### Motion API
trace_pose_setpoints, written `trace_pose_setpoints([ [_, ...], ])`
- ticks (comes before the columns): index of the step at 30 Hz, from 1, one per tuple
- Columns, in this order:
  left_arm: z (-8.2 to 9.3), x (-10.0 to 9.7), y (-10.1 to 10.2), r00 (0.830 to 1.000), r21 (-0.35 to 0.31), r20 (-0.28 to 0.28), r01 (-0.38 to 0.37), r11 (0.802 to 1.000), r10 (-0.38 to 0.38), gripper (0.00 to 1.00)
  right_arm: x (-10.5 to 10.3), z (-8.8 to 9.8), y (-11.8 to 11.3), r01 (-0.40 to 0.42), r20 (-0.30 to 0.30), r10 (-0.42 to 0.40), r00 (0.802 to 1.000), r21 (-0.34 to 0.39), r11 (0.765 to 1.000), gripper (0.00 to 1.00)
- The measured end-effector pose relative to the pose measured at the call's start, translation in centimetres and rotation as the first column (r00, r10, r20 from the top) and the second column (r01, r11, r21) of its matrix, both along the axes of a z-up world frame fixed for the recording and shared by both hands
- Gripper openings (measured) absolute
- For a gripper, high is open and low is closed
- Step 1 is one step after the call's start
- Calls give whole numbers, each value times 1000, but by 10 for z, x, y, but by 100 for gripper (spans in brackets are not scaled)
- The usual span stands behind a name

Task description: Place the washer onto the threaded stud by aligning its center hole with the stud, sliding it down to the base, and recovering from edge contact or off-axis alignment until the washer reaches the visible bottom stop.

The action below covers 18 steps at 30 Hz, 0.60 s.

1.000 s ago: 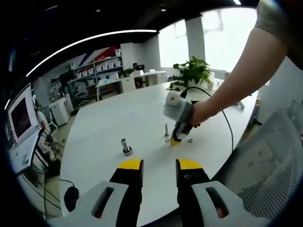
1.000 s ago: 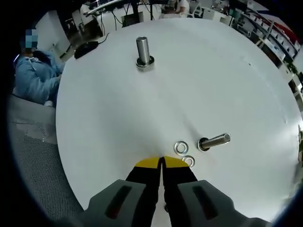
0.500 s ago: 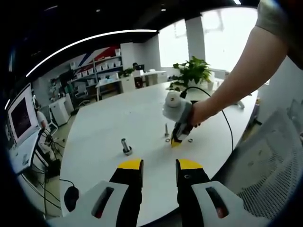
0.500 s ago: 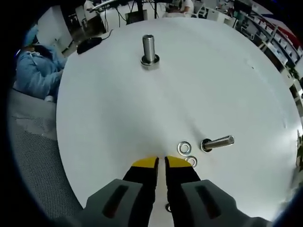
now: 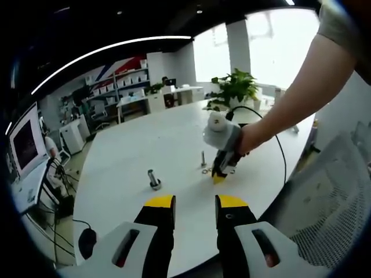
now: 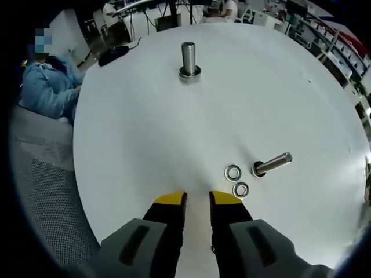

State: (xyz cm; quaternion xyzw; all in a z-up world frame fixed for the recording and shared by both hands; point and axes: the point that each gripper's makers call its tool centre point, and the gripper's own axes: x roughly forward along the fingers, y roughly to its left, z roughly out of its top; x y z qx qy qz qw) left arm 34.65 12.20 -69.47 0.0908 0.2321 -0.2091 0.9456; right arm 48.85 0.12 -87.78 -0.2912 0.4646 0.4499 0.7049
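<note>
Two flat steel washers [image 6: 233,172] [image 6: 240,189] lie side by side on the white round table [image 6: 145,133], just left of a thin threaded stud [image 6: 271,164] that stands on the table. My right gripper [image 6: 197,200] hovers a little short of the washers, open, with nothing between its yellow tips. In the left gripper view the right gripper [image 5: 218,177] points down at the table beside the thin stud [image 5: 203,157], held by a person's hand. My left gripper [image 5: 195,202] stays back near the table edge, open and empty.
A thicker stud [image 6: 189,59] on a round base stands further across the table, also seen in the left gripper view as a short post [image 5: 154,179]. A black mouse [image 6: 113,52] lies at the far edge. A seated person in blue [image 6: 49,87] and a mesh chair [image 6: 40,174] are beside the table.
My right gripper's jaws have gone from shut to open, and it has drawn slightly back from the washers. The left gripper has not moved.
</note>
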Motion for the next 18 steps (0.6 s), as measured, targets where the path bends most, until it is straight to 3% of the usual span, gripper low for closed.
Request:
trace_pose_setpoints([
  [18, -1, -1, -1, 1000, 2, -6, 6, 1000, -6, 26, -9, 0, -24, -1, -9, 1, 1000, -23, 1000, 20],
])
